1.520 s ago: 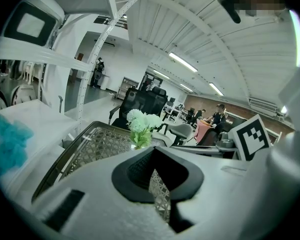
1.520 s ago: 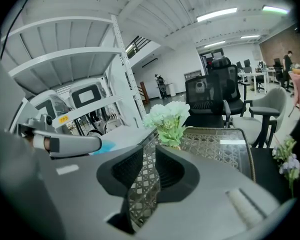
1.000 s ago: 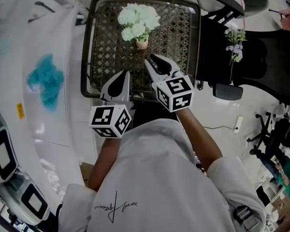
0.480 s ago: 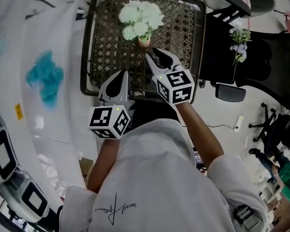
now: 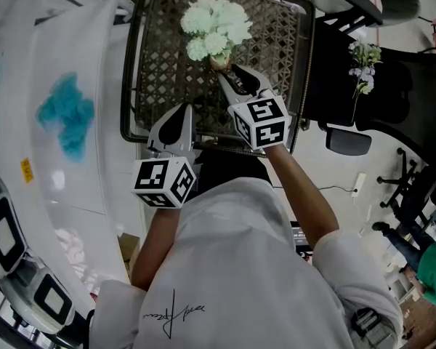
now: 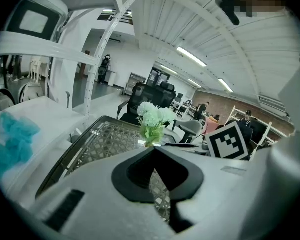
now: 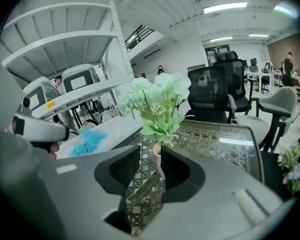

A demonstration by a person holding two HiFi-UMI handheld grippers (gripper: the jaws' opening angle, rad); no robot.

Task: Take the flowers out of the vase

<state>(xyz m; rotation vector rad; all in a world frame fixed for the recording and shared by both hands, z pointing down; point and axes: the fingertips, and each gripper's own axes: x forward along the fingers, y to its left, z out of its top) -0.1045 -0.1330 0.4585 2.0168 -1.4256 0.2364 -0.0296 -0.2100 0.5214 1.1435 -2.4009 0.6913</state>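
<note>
Right claw (image 7: 150, 154), jaws just opening w/ nothing between, faces prob. light, floppy flowers (image 7: 157, 101), best pinched at stems (image 7: 162, 138) above vase (image 5: 219, 62); left claw (image 6: 153, 156) closed.

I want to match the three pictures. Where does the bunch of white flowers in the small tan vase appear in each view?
Head view: the white flower bunch is at the top centre.
Left gripper view: the white flower bunch is in the middle, small and far.
Right gripper view: the white flower bunch is in the middle, large and close.
Shared landmark: the dark-rimmed woven lattice table beneath it.
</note>
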